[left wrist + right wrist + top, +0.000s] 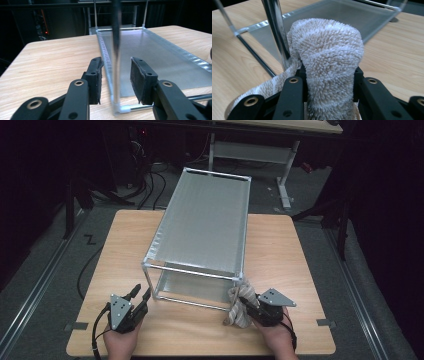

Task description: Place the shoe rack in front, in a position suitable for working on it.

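Two grippers are at work, and yours on the right has its pads clamped on a bunched beige terry towel, which bulges up between the jaws and trails off toward 7 o'clock in the right gripper view. Just past that bundle, at about 11 o'clock, the towel touches the rack's near right upright post. Your left gripper stands with its pads spread and nothing held; the near left post of the rack rises in the gap between them, and I cannot tell whether either pad touches it.

From the high view, the two-tier metal shelf rack sits mid-table with its long side running toward 12 o'clock, your left gripper at its 7 o'clock corner and your right gripper with the towel at its 5 o'clock corner, all on the wooden table.

Judging by this, the towel is picked up and brought to the frame, but the wiping looks barely begun: the posts, rails and both mesh tiers remain, and the left post has yet to be gripped to steady the rack.
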